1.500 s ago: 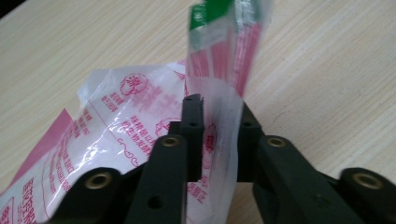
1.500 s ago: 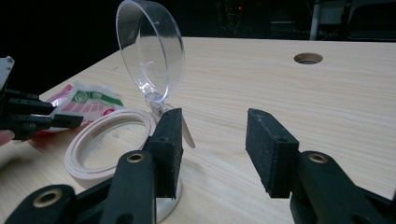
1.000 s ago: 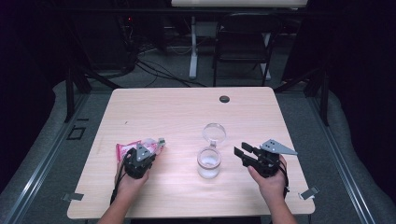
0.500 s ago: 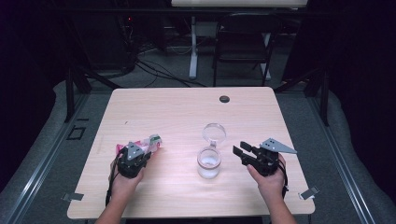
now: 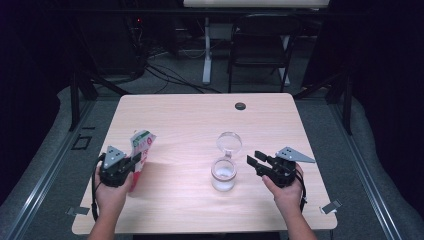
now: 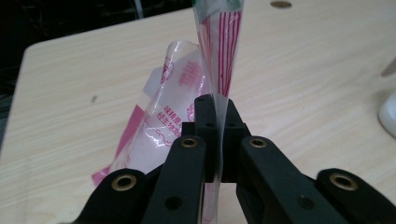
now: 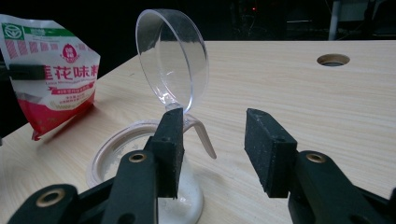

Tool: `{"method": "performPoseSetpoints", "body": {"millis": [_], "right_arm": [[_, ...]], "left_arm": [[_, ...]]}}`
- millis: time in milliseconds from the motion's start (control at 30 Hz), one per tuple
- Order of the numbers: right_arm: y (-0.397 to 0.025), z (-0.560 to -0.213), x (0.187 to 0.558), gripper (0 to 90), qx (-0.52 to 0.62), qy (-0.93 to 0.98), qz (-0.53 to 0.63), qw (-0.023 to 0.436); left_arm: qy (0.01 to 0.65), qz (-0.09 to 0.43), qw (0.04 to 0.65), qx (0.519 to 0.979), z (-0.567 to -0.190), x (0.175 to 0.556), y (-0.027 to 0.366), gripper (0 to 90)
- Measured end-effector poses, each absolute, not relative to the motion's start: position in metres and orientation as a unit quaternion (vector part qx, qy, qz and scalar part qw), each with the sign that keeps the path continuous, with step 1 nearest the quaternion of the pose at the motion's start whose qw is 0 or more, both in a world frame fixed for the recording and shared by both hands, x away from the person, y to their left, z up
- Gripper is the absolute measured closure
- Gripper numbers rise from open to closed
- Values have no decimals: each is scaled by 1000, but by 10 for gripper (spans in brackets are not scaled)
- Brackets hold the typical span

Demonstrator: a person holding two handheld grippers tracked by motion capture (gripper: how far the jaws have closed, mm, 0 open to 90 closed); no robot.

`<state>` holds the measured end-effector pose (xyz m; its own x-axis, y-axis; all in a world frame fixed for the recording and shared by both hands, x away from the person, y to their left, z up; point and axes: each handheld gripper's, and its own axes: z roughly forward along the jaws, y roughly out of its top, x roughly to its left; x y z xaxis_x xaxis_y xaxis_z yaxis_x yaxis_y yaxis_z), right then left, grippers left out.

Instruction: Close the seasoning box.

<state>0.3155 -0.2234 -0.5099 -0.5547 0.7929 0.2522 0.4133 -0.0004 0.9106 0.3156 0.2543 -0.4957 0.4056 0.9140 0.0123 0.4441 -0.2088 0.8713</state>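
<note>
Now left gripper (image 5: 131, 162) clamps pink-and-white plastic pouch (image 5: 140, 145), upright. Right gripper (image 5: 254, 162) open beside clear lidded jar (image 5: 223, 175). Next, likely: steady jar, tip pouch over mouth.

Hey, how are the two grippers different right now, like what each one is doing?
The left gripper is shut on the pink and white bag, holding it up off the table; the right gripper is open and holds nothing. The left one sits at the table's left side, while the right one points at the jar with its flip lid open. Both are black, hand-held, and carry a grey plate.
</note>
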Motion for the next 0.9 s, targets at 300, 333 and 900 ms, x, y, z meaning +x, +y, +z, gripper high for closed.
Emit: {"method": "performPoseSetpoints", "body": {"millis": [300,333,900], "right_arm": [[-224,-509,315,573,440,686,555,169],[-224,-509,315,573,440,685,556,168],[-228,-510,317,573,450,672,565,162]], "left_arm": [[467,296,402,730,-468,332,273,900],[467,297,397,732,-463,336,274,900],[383,278,430,769,-427,352,210,900]]}}
